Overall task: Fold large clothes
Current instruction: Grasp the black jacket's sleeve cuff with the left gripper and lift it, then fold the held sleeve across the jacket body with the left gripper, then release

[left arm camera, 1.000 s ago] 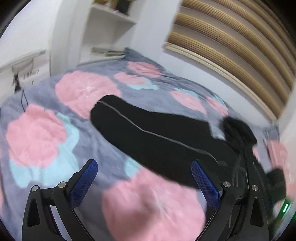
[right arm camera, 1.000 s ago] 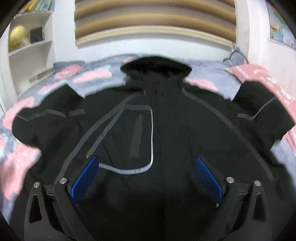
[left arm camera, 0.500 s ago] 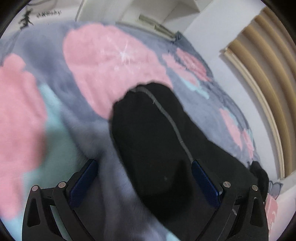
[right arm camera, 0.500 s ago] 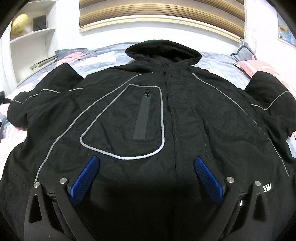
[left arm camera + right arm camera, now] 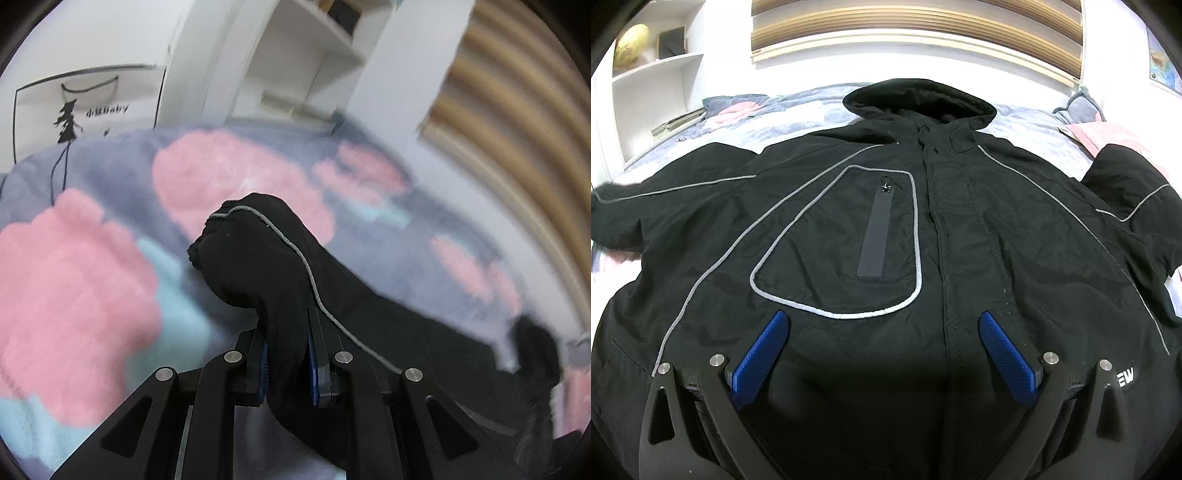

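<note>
- The black jacket (image 5: 886, 229) lies spread front-up on the bed, its hood (image 5: 916, 96) at the far end toward the headboard and its hem nearest the right gripper.
- The bed is covered by a fleecy blanket (image 5: 92, 288) in grey-blue with large pink blotches and pale turquoise patches; the jacket rests straight on it.
- The left gripper (image 5: 286, 363) is clenched on the sleeve (image 5: 258, 258) of the jacket: black cloth is pinched between its blue pads, and the cuff end bunches up beyond the fingertips, raised off the blanket.
- A thin grey piping line (image 5: 306, 266) runs along that sleeve from the cuff back down toward the body of the jacket.
- The right gripper (image 5: 882, 350) is released, its blue pads (image 5: 759, 358) spread wide, hovering above the lower front of the jacket with nothing between them.
- On the jacket's chest, a grey outlined pocket panel (image 5: 842, 240) holds a vertical zip strip (image 5: 875, 236); the pocket looks zipped, and what is inside cannot be told.
- The other sleeve (image 5: 1134, 199) lies folded short at the far right of the bed.
- On the left wall a white shelf unit (image 5: 646, 74) has open compartments: the upper one holds a yellowish round object (image 5: 629, 46) with a dark boxy item (image 5: 672, 42) beside it.
- A white bag or panel with a black tree print (image 5: 68, 122) stands beyond the bed's left edge.
</note>
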Tool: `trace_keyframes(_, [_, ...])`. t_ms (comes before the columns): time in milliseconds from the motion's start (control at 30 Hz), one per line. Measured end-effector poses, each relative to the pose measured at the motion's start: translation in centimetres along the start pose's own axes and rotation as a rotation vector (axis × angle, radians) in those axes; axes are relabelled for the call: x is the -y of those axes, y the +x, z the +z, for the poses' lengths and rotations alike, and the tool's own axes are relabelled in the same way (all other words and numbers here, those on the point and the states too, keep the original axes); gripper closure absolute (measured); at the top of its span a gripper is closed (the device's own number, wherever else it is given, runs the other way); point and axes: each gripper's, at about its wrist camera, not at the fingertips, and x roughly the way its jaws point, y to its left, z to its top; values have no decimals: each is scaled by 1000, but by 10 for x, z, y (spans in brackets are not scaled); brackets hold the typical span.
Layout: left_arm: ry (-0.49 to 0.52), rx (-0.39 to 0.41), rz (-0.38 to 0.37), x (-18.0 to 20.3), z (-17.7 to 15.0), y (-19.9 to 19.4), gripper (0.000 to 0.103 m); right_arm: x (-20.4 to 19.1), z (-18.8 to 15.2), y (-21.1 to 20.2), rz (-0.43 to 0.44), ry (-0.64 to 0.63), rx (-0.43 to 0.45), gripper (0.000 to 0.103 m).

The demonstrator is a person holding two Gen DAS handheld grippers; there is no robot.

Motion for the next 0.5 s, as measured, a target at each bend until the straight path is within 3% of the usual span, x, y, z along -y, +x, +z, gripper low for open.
trace_keyframes(67, [47, -56, 65, 7, -8, 19, 87, 0, 0, 0, 1, 0, 0, 0])
trace_keyframes(133, [81, -26, 54, 7, -14, 9, 87, 0, 0, 0, 1, 1, 0, 0])
trace_keyframes(333, [250, 167, -155, 56, -9, -77, 87, 0, 0, 0, 1, 1, 1, 0])
trace_keyframes(433, [370, 243, -301, 105, -20, -135, 87, 0, 0, -1, 1, 1, 1, 0])
trace_keyframes(500, [432, 254, -417, 138, -32, -162, 87, 0, 0, -1, 2, 1, 1, 0])
